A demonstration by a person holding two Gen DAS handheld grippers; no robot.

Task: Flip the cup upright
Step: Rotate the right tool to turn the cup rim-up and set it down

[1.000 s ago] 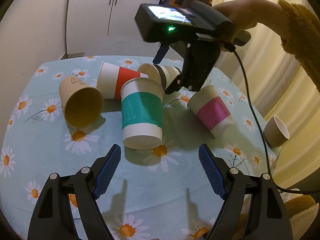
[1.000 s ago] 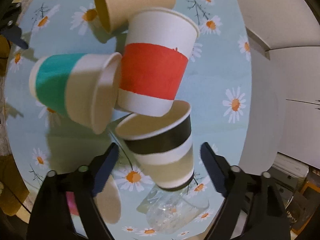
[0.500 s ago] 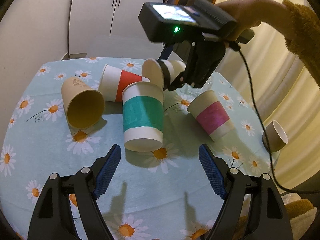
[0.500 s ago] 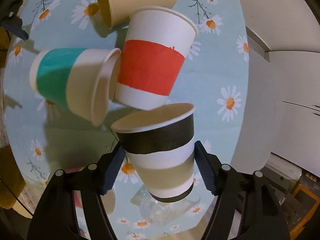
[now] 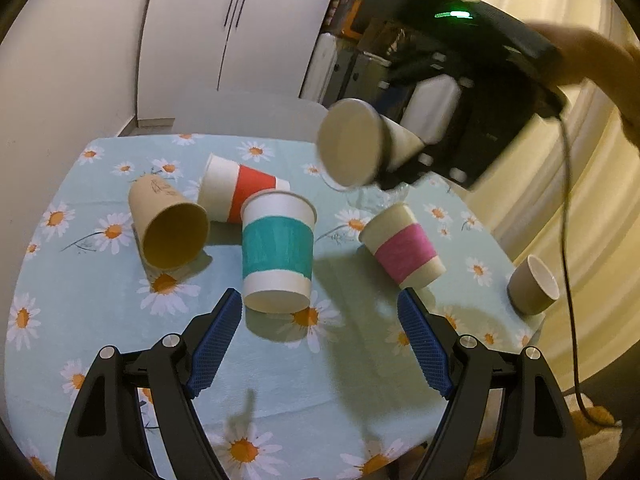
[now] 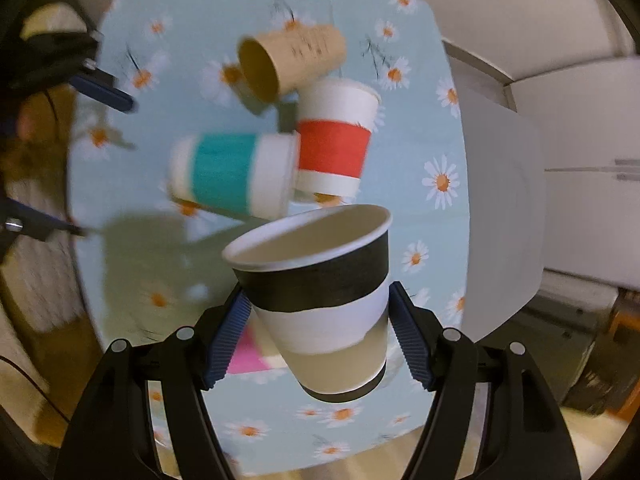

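Observation:
My right gripper (image 6: 320, 340) is shut on a black-banded paper cup (image 6: 320, 292) and holds it high above the table, mouth tilted. In the left wrist view that cup (image 5: 352, 142) hangs in the air at the back, its mouth facing me. My left gripper (image 5: 320, 344) is open and empty, low over the daisy tablecloth (image 5: 100, 340), just in front of a teal-banded cup (image 5: 278, 252) that lies on its side.
A red-banded cup (image 5: 240, 194), a plain brown cup (image 5: 168, 224) and a pink-banded cup (image 5: 402, 250) lie on their sides. A small brown cup (image 5: 534, 290) sits near the table's right edge. A clear plastic cup (image 5: 368, 196) lies behind.
My right gripper closed on the black-banded cup and lifted it well off the table, swinging upward. My left gripper stayed in place, open.

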